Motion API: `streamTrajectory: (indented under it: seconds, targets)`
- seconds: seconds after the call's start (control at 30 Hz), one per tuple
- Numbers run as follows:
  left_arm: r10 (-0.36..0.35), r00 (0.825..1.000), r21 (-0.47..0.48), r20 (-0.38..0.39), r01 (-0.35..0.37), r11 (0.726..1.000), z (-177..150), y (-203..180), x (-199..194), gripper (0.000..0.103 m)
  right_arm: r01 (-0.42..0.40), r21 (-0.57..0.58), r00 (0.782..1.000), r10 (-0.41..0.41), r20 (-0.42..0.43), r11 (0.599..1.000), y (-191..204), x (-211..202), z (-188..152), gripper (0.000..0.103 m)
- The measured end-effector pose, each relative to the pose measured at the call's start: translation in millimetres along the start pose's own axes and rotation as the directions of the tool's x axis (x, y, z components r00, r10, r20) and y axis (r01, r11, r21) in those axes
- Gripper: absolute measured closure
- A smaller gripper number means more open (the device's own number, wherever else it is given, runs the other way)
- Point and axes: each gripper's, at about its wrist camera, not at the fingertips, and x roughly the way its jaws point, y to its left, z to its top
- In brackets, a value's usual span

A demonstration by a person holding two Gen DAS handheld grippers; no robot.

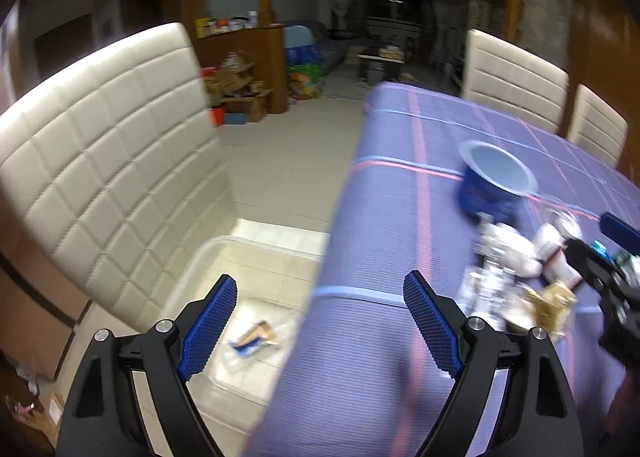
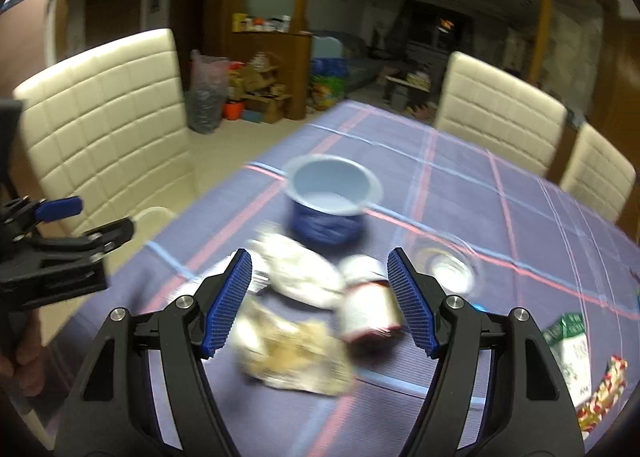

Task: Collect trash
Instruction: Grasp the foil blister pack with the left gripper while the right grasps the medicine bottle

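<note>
Trash, crumpled and blurred, on tablecloth

Left gripper: angled downward, jaws spread wide, nothing between the blue pads.
Right gripper: angled downward, jaws parted, gripping nothing.
Hand: grasps the left gripper's handle.

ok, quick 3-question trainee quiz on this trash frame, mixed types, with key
1. True or false: the right tool is clamped on the blue cup.
2. Where is the clear bin? A) on the table B) on the floor beside the table C) on a chair
3. Fill in: the left tool holds ____.

Key: 1 false, it is open and empty; 2 B; 3 nothing.
</note>
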Motion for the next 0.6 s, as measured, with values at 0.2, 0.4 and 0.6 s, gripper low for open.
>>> streamTrajectory:
  seconds: [0.2,0.4,0.6]
  targets:
    - [-0.066,0.997,0.127,-0.030,0.070,0.990,-11.1,-59.8,-1.2,0.020,0.012,0.091,0.999,-0.009,-0.034,0.996,-43.2,2.5,-14.1,0.039]
    - [-0.060,0.996,0.167,-0.065,0.070,0.983,-16.2,-82.0,11.3,0.020,-0.007,0.055,0.999,0.009,-0.035,0.998,-38.5,3.8,-20.0,0.039]
    - [-0.089,0.992,0.125,-0.093,0.100,0.987,-15.9,-74.8,19.0,0.032,-0.026,-0.006,0.999,0.025,-0.043,1.000,-22.2,9.3,-21.3,0.038]
